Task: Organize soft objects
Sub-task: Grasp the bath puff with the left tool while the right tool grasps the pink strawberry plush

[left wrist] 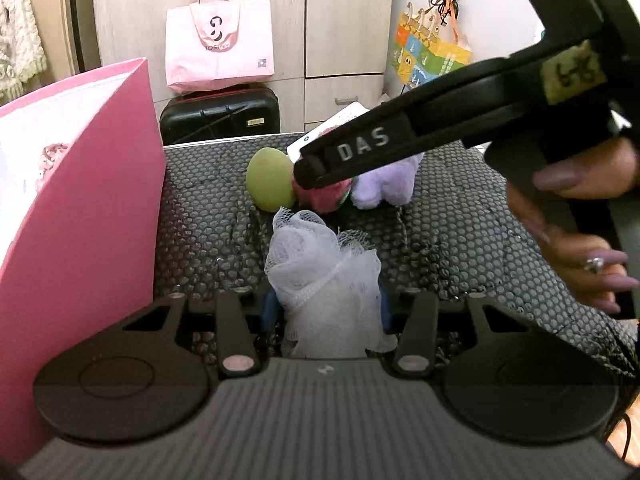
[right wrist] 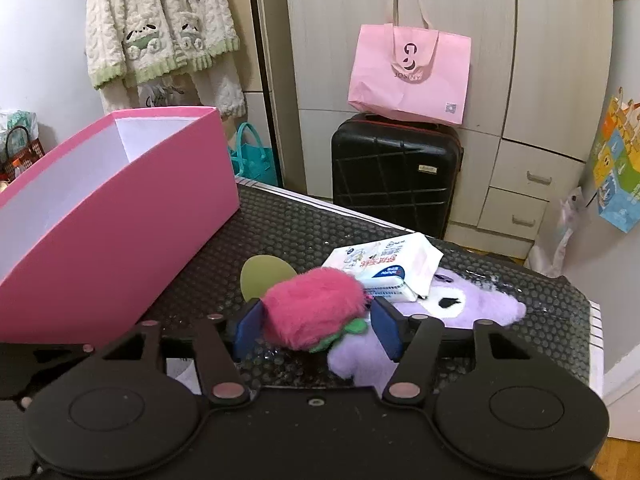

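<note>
Handling assessment follows. Left gripper [left wrist: 326, 308] has its blue pads on either side of the white mesh bath pouf [left wrist: 320, 276], which bulges between them; the netting looks gathered at the pads, so I read this as a pinch, though the pads are largely hidden by the mesh and firm contact cannot be confirmed. Pouf rests on the dark dotted mat [left wrist: 460, 216], nearest the left wrist camera, with the pink box [left wrist: 76, 208] just beside it on the left.

Right gripper [right wrist: 318, 326] stands with jaws spread around the pink furry plush [right wrist: 316, 306]. A gap shows at the right-hand pad; the left-hand pad sits at the fur's edge. Not gripped, in my judgement. The plush lies against the purple plush toy [right wrist: 460, 304], with the green sponge [right wrist: 266, 276] behind it and a tissue packet [right wrist: 384, 268] just beyond.

All items appear light and highly compressible. The pouf is loose netting: it will collapse under the pads and may trail or snag, so a hold through its dense middle or cord is advised. The pink plush has long slippery pile; take it across the body, deep between the pads, not by the fur tips or the green leaf trim. None looks fragile.
</note>
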Tool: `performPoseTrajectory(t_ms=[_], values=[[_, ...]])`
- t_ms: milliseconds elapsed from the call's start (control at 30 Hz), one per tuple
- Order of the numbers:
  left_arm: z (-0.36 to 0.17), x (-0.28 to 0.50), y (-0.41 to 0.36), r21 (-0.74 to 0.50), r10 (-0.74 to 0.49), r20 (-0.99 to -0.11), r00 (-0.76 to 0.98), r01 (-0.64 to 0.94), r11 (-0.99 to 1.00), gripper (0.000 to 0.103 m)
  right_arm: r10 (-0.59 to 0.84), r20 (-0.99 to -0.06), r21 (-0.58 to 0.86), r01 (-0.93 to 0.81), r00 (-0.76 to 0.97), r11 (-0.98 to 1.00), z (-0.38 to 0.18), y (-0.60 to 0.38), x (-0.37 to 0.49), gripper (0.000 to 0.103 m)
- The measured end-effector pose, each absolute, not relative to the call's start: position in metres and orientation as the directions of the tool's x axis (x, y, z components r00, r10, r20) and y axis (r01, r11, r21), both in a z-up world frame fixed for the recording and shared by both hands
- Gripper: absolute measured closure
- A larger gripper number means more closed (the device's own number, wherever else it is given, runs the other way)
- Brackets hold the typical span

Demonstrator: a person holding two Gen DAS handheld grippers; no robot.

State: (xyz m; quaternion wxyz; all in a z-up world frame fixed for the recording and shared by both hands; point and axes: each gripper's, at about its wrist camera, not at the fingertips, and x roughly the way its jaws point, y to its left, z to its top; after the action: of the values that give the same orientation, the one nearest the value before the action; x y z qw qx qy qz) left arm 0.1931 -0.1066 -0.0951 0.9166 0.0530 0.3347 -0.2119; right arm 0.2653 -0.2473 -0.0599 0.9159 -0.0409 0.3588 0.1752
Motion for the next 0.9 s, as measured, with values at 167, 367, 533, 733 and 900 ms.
performPoseTrajectory(t_ms=[167,367,533,733,900], values=[[-0.094,0.192,-0.106,-0.043,-0.351,-0.634,0.689,0.422,0.905,0.058,0.304,-0.656,0.029,-0.379,0.691,0.925,-0.063,-0.238,0.261,0.038],[-0.092,0.192,-0.107,-0.037,-0.345,-0.634,0.692,0.418,0.908,0.058,0.287,-0.655,0.004,-0.377,0.699,0.926,-0.062,-0.241,0.254,0.053],[-0.09,0.187,-0.109,-0.025,-0.344,-0.636,0.69,0.428,0.904,0.058,0.328,-0.656,0.082,-0.367,0.68,0.927,-0.06,-0.254,0.244,0.055],[-0.088,0.181,-0.106,-0.027,-0.346,-0.635,0.691,0.428,0.903,0.058,0.342,-0.641,0.123,-0.348,0.687,0.929,-0.059,-0.261,0.223,0.056],[-0.086,0.176,-0.102,-0.045,-0.36,-0.642,0.677,0.435,0.899,0.058,0.336,-0.646,0.144,-0.323,0.685,0.935,-0.06,-0.268,0.207,0.056]])
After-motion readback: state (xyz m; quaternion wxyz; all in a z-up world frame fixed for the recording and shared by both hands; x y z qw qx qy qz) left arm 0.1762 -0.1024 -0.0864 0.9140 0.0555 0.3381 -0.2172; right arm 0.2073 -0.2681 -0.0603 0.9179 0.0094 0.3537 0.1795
